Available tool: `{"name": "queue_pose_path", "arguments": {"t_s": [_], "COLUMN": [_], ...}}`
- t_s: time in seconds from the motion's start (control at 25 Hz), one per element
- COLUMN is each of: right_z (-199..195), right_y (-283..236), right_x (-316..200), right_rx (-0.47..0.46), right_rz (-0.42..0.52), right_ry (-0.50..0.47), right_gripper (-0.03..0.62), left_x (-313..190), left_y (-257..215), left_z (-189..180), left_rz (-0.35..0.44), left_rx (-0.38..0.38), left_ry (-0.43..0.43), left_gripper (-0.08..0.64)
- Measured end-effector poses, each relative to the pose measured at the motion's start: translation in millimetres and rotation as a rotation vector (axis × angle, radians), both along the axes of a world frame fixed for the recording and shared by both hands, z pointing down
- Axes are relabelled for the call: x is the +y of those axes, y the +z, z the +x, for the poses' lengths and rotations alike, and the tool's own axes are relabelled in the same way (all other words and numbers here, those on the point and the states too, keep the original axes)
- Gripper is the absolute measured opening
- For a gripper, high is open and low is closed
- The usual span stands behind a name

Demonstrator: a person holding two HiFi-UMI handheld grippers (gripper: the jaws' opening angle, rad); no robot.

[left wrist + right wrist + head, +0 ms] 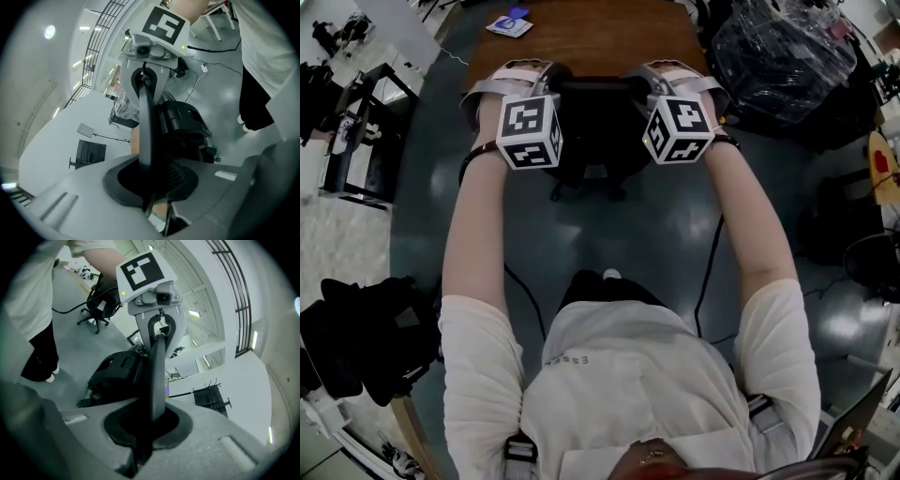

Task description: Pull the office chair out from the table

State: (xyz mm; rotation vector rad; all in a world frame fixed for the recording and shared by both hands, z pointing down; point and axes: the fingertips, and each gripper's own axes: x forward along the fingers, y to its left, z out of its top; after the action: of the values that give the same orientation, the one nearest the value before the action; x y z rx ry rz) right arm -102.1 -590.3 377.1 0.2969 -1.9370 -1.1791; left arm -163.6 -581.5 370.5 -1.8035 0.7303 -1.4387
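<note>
The black office chair [595, 141] stands at the near edge of the brown table [591, 33], with its seat under my hands. My left gripper [525, 77] and right gripper [675, 77] sit at the two ends of the backrest's top edge. In the left gripper view the thin black backrest edge [145, 131] runs from between my left gripper's [150, 187] jaws across to the right gripper. The right gripper view mirrors this: the backrest edge [157, 376] comes out of the right gripper [145, 427]. Both grippers are shut on that edge.
A blue-and-white packet [508, 25] lies on the table. A black plastic-wrapped bundle [778, 56] stands at the upper right, a dark rack [356, 122] at the left, and black bags [366, 337] at the lower left. A cable [708, 272] crosses the grey floor. Another office chair [101, 305] stands behind.
</note>
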Motion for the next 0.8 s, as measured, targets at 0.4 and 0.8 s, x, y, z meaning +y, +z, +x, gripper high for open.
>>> {"name": "queue_pose_path", "arguments": {"t_s": [0.4,0.8], "right_z": [4,15], "right_y": [-1,-1], "right_x": [64,129], "right_rx": [-0.058,-0.063], "right_rz": [-0.003,-0.023], "right_ry": [-0.016,0.016], "right_gripper": [-0.002,-0.003], "left_x": [59,124], "left_y": [1,1], "left_z": [4,16], "left_rz": [-0.060,-0.031], "left_rx": [0.004,0.006], "left_ry": [0.047,0.112], "left_gripper": [0.081,0.078]}}
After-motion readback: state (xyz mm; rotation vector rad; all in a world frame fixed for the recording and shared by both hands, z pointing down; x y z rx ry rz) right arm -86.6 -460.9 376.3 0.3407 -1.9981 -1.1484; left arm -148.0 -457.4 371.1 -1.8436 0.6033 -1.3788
